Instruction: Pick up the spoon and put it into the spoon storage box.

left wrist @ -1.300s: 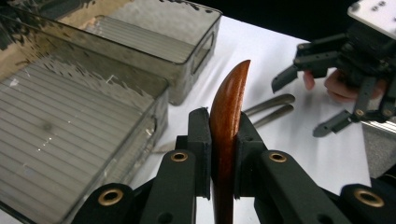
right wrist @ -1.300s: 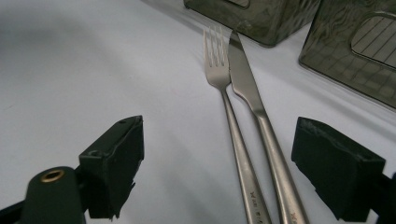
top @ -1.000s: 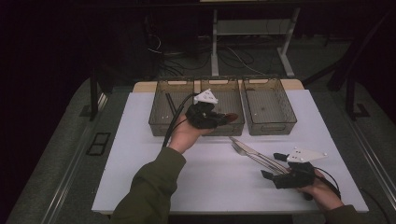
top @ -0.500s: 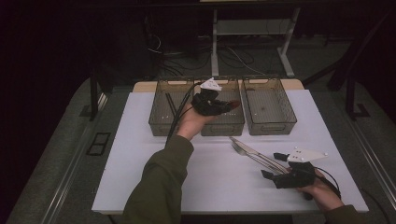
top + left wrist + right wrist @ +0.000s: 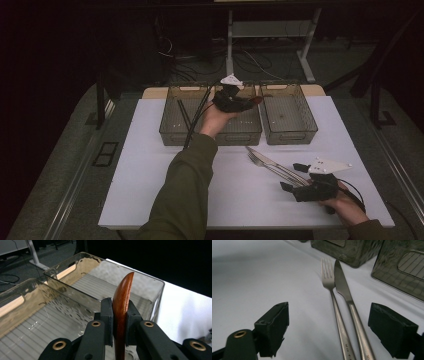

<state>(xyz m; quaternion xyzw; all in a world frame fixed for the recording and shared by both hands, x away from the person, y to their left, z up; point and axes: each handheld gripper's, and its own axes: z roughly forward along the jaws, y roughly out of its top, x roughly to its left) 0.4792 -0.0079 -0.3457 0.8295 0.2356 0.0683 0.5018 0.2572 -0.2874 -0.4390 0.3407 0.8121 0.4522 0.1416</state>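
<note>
The left gripper (image 5: pixel 248 102) has travelled away from the person since a second ago — from just short of the bins to above the middle bin (image 5: pixel 248 131) of the three at the table's far edge. Its jaws pinch a reddish wooden utensil (image 5: pixel 121 305) flat between the pads, the rounded end standing up past the fingertips, with the bin's ribbed floor beneath it. The right gripper (image 5: pixel 295 176) has kept its place near the table's near right corner, jaws spread wide and gripping nothing — a fork (image 5: pixel 331 293) and a knife (image 5: pixel 347 297) lie side by side on the white table (image 5: pixel 150 170) between them, heads toward the bins.
</note>
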